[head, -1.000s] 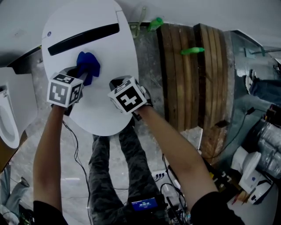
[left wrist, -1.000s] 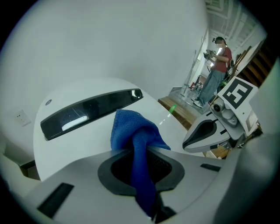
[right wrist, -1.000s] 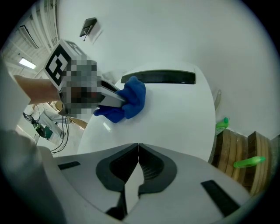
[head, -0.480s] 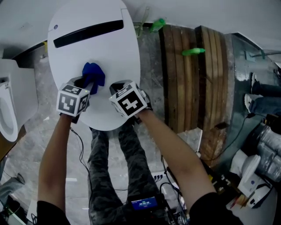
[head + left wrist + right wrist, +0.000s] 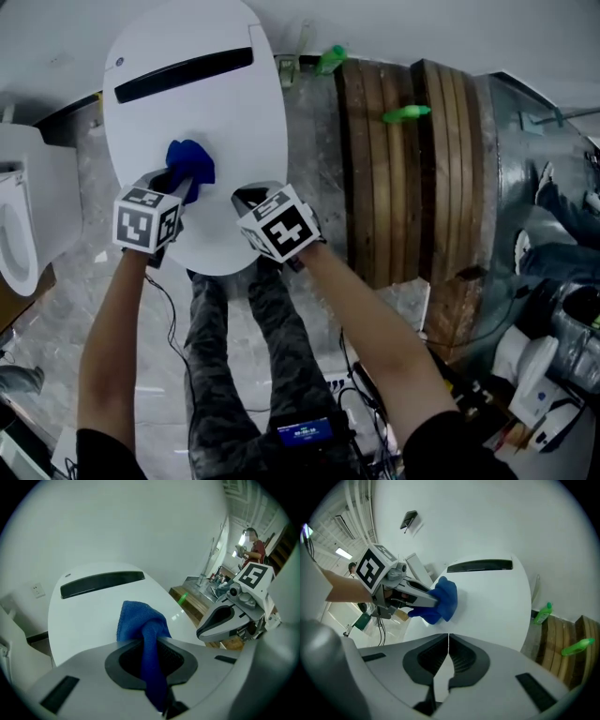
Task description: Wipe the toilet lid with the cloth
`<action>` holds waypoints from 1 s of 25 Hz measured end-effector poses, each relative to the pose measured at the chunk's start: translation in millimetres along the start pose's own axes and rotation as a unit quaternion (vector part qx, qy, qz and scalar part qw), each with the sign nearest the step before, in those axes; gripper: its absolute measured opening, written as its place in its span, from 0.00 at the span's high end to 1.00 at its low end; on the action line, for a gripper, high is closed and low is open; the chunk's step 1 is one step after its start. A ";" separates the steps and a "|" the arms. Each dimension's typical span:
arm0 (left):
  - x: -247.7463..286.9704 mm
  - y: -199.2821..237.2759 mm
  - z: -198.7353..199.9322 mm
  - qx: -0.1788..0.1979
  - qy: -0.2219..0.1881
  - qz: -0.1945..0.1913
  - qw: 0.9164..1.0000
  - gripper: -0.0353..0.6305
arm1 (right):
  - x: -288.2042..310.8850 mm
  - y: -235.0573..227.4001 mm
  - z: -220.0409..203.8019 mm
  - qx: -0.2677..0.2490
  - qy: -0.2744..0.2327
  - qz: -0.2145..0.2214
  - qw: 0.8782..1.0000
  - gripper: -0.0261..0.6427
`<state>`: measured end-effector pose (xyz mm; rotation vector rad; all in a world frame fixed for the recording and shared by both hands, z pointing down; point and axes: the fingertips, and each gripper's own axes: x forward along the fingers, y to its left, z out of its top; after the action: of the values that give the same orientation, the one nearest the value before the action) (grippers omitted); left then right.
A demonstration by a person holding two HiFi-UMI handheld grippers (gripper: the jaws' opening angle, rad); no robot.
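The white toilet lid (image 5: pixel 234 103) lies shut, with a dark slot near its far end. A crumpled blue cloth (image 5: pixel 189 161) rests on the lid's left middle. My left gripper (image 5: pixel 172 179) is shut on the cloth (image 5: pixel 139 618), which bunches out ahead of the jaws and trails back between them. My right gripper (image 5: pixel 247 198) hovers over the lid's near right part, shut with nothing in it. In the right gripper view its jaws (image 5: pixel 448 637) meet at a thin seam, and the left gripper (image 5: pixel 412 598) shows with the cloth (image 5: pixel 443 600).
A second white fixture (image 5: pixel 21 234) stands to the left. Wooden planks (image 5: pixel 403 169) lie right of the toilet, with a green bottle (image 5: pixel 329 54) and a green sprayer (image 5: pixel 408 113). The person's legs (image 5: pixel 239 347) and cables (image 5: pixel 356 375) are below the lid's near edge.
Both grippers have drawn back toward the lid's near edge. The cloth has slid with the left gripper, farther from the dark slot.
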<state>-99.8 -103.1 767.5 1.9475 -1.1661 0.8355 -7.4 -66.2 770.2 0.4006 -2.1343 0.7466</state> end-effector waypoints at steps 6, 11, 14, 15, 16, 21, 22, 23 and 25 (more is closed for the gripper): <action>-24.8 -22.4 -4.6 0.006 -0.020 0.008 1.000 0.87 | -16.6 3.2 -7.4 -0.023 -0.008 0.020 0.999 0.93; -54.6 -43.4 -16.8 0.004 -0.038 0.018 0.999 0.87 | -30.0 11.4 -14.1 -0.048 -0.015 0.037 0.998 0.93; -73.1 -56.9 -29.1 0.020 -0.044 0.016 0.999 0.87 | -34.8 21.8 -18.3 -0.048 -0.025 0.047 0.997 0.93; -77.8 -60.4 -34.7 0.023 -0.044 0.015 0.999 0.87 | -35.5 25.9 -20.3 -0.046 -0.029 0.047 0.997 0.93; -81.7 -63.6 -41.1 0.026 -0.045 0.013 0.999 0.87 | -35.8 30.3 -23.1 -0.044 -0.032 0.047 0.997 0.93; -100.2 -71.9 -71.7 0.031 -0.051 0.009 0.998 0.87 | -34.9 57.6 -44.6 -0.045 -0.031 0.038 0.998 0.93; -104.2 -74.1 -76.9 0.033 -0.053 0.008 0.998 0.87 | -34.8 62.8 -49.8 -0.044 -0.031 0.033 0.998 0.93; -108.7 -77.3 -83.6 0.034 -0.056 0.007 0.998 0.87 | -34.9 69.2 -55.8 -0.044 -0.030 0.027 0.998 0.93; -120.6 -83.9 -99.8 0.035 -0.059 0.004 0.998 0.87 | -36.5 85.6 -66.0 -0.047 -0.030 0.015 0.998 0.93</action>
<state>-86.7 62.3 704.1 2.0757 -1.2284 0.7840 10.7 42.8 741.7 0.3446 -2.2279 0.6550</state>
